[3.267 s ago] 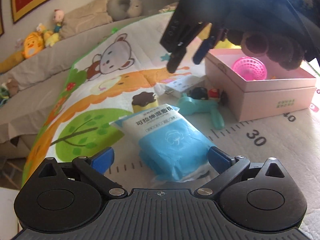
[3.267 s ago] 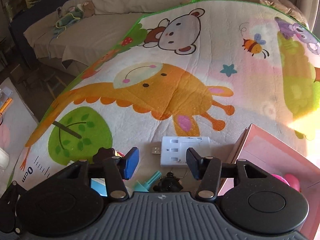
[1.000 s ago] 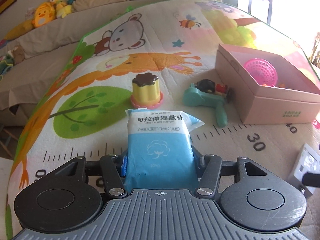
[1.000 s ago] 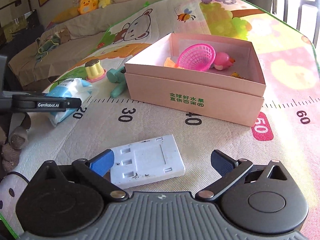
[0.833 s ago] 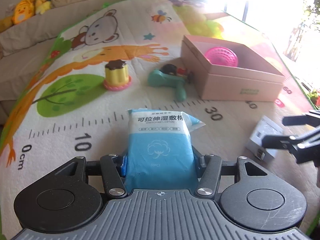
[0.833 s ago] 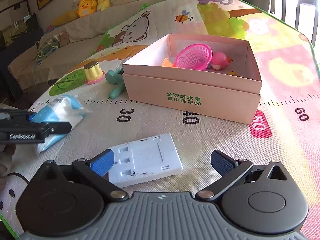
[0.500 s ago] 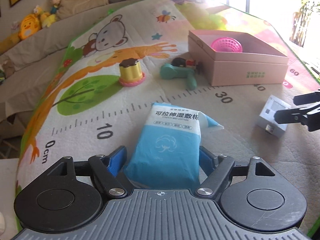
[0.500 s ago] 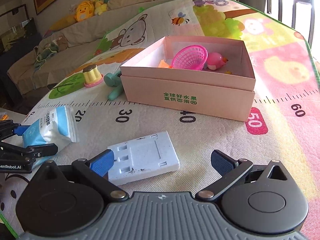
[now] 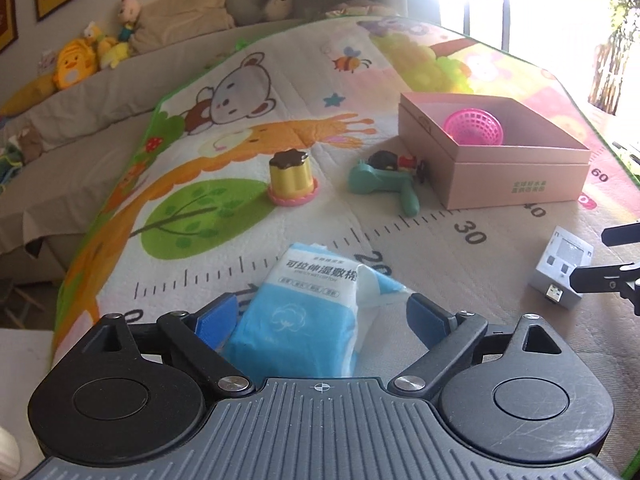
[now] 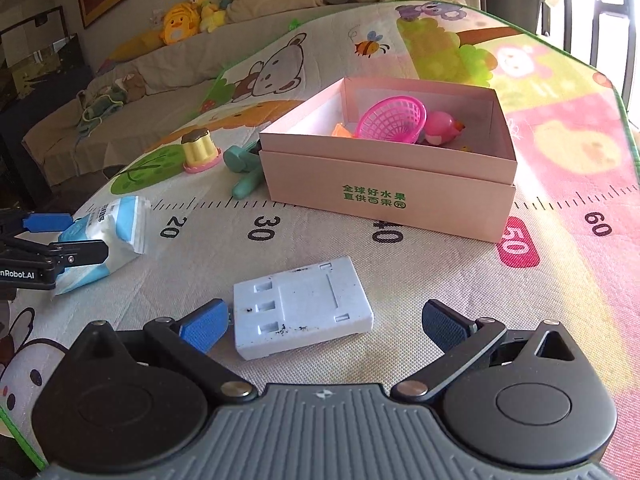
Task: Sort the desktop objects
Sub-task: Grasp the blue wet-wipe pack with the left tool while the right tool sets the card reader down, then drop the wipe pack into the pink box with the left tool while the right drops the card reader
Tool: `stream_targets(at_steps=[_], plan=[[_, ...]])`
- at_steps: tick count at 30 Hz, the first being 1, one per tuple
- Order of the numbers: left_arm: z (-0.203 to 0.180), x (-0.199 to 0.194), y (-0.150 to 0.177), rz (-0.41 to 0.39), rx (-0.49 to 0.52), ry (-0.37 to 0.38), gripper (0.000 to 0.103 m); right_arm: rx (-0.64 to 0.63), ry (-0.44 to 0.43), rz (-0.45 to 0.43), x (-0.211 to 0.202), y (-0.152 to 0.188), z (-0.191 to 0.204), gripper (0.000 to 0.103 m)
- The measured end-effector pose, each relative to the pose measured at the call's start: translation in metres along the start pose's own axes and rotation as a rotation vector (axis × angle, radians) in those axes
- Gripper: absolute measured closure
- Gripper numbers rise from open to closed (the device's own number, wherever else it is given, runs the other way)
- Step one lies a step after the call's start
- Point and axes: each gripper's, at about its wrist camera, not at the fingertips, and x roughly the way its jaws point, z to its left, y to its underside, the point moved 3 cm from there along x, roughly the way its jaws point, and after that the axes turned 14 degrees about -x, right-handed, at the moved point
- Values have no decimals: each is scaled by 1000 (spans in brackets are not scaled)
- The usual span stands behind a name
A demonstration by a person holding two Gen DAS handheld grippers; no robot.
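Note:
A blue wet-cotton pack [image 9: 304, 312] lies on the play mat by the ruler's 20 mark. My left gripper [image 9: 324, 316] straddles it with jaws opening, and its pads stand off the pack's sides. In the right wrist view the pack [image 10: 104, 236] shows at the left with the left gripper [image 10: 66, 238] around it. A white plug block [image 10: 304, 304] lies flat between the spread jaws of my right gripper [image 10: 324, 326], which is open. The left wrist view has the block [image 9: 560, 268] at the right edge.
A pink box [image 10: 384, 196] holds a pink basket [image 10: 394, 120] and a pink bird toy [image 10: 440, 126]. Left of the box [image 9: 512, 184] lie a teal toy [image 9: 380, 182] and a yellow pudding toy [image 9: 290, 178]. A sofa with plush toys stands behind the mat.
My left gripper was shut on the blue pack and carried it nearer the mat's front; the pack now rests on the mat and the jaws have spread. The right gripper stays open around the white block.

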Motion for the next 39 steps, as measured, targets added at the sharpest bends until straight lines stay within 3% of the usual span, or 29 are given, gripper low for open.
stream_targets(at_steps=[9, 14, 23, 24, 29, 31, 34, 39], plan=[[2, 25, 5, 67, 6, -27, 9, -143, -51, 0, 0, -4, 22, 0], [6, 27, 9, 86, -18, -27, 9, -276, -3, 18, 13, -8, 33, 0], [8, 31, 8, 100, -36, -19, 9, -258, -92, 75, 29, -12, 26, 4], [8, 32, 7, 102, -41, -19, 11, -265, -92, 75, 27, -11, 27, 12], [0, 28, 4, 99, -9, -6, 37, -271, -89, 71, 11, -8, 24, 12], [-6, 22, 3, 91, 22, 3, 43, -266, -85, 54, -1, -9, 18, 12], [-26, -1, -20, 24, 85, 63, 45, -233, -50, -27, -33, -23, -2, 12], [-81, -41, -96, -232, 196, 169, 45, -157, 86, -249, -104, -65, -47, 12]])
